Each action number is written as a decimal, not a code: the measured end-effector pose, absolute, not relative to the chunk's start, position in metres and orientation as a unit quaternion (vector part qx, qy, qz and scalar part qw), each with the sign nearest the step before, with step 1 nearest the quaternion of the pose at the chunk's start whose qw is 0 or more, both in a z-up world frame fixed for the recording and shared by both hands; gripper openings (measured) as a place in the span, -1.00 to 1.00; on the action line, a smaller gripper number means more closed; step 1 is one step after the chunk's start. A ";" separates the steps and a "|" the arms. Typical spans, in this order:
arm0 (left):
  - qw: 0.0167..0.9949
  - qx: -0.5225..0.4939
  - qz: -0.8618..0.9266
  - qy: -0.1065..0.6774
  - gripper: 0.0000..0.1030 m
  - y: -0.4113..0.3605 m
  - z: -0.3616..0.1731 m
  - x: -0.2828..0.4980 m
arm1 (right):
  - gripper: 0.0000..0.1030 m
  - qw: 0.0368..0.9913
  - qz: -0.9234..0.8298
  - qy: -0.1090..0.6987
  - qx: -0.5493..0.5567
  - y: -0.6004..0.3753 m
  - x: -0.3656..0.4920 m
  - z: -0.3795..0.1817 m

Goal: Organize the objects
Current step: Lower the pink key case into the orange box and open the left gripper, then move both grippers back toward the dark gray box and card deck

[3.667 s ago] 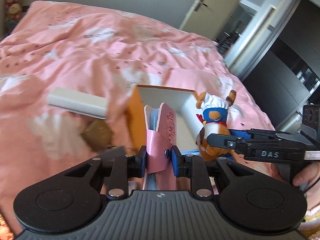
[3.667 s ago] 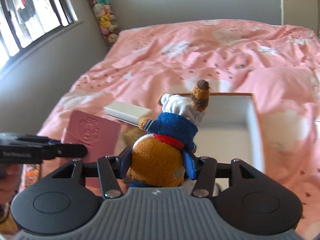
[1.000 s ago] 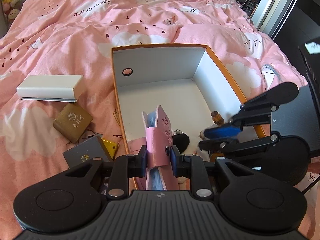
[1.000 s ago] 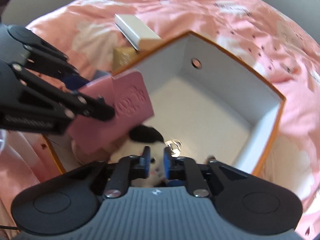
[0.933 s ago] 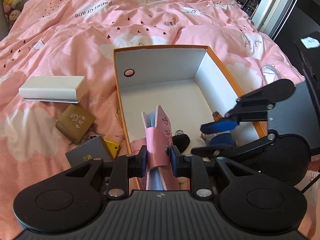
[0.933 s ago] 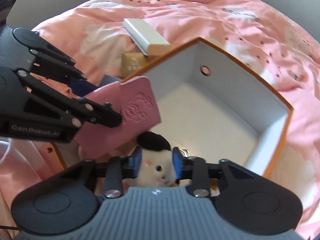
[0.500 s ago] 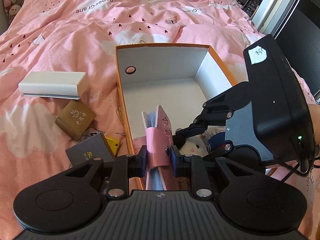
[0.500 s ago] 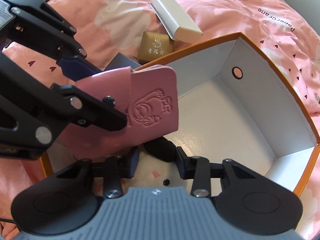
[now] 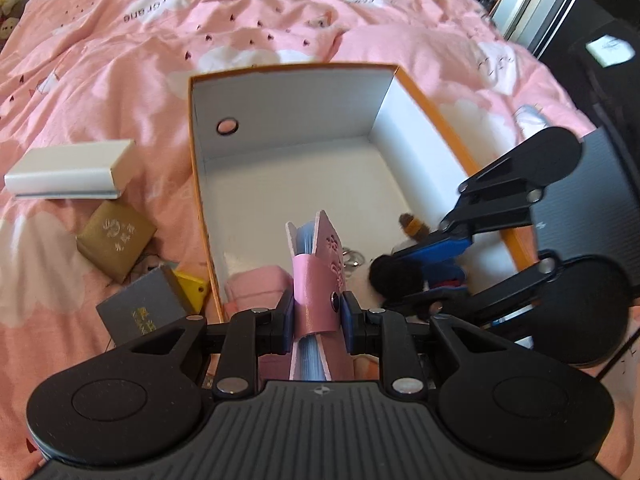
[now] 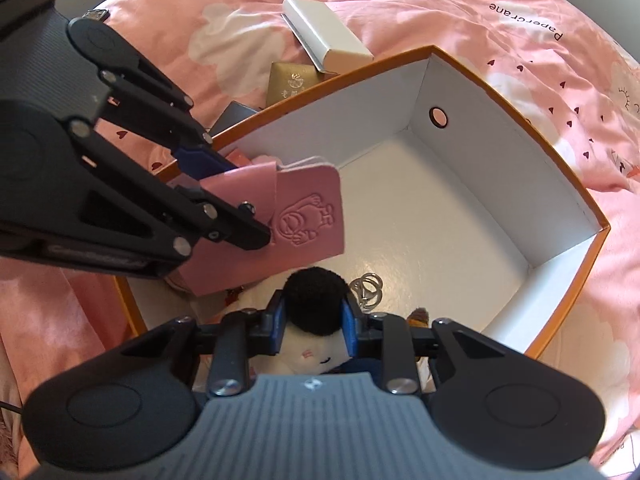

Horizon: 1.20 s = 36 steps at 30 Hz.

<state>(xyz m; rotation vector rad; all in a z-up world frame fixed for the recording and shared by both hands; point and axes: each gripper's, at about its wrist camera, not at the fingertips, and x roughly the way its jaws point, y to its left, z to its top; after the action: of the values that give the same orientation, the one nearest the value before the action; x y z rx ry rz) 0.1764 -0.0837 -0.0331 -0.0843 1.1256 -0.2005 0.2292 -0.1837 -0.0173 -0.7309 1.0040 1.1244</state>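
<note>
The pink notebook (image 9: pixel 316 280) was held upright, clamped hard between the closed jaws of the left gripper (image 9: pixel 316 322), low over the near end of the orange box (image 9: pixel 420 92). In the right wrist view the same notebook (image 10: pixel 280 220) was seen at ten o'clock, poised above the box's white floor, with its embossed cover tilted toward the camera. At six o'clock the white plush toy (image 10: pixel 312 340), black-eared, was pinched by the right gripper (image 10: pixel 314 326); its jaws had just been closing on the toy's head. A silver key ring (image 10: pixel 368 286) was lying on the floor just beside the toy, and a small brown tuft (image 10: pixel 418 314) was showing at four o'clock.

Outside the box, at nine o'clock in the left view, a white case (image 9: pixel 68 170), a gold packet (image 9: pixel 114 246), a grey booklet (image 9: pixel 142 312) and a yellow tag (image 9: pixel 192 288) were left on the pink duvet (image 9: pixel 120 60).

The notebook was best lowered flat against the left wall, it was judged, and released only once supported. The toy should be kept clear of its landing spot so nothing got wedged.
</note>
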 end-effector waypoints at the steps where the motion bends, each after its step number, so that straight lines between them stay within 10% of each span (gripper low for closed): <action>1: 0.834 -0.045 -0.094 0.542 -0.50 -0.082 -0.037 0.177 | -0.42 0.669 0.499 0.446 -0.323 -0.184 0.230 -0.018; 15: 0.797 -0.050 -0.098 0.595 -0.54 -0.091 -0.055 0.181 | -0.42 0.665 0.510 0.444 -0.316 -0.184 0.233 -0.020; 21: 0.785 -0.096 -0.145 0.595 -0.26 -0.067 -0.037 0.174 | -0.41 0.663 0.512 0.441 -0.323 -0.182 0.229 -0.018; 27: 0.787 -0.072 -0.156 0.593 -0.72 -0.070 -0.042 0.172 | -0.41 0.658 0.520 0.435 -0.328 -0.173 0.224 -0.019; 36: 0.794 -0.073 -0.169 0.580 -0.72 -0.065 -0.038 0.161 | -0.24 0.664 0.503 0.442 -0.333 -0.163 0.221 -0.023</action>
<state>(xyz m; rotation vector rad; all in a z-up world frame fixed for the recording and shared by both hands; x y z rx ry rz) 0.1605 -0.0652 -0.0379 -0.1559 1.2459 -0.3626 0.2207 -0.1626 -0.0233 -0.7529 0.9988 1.1369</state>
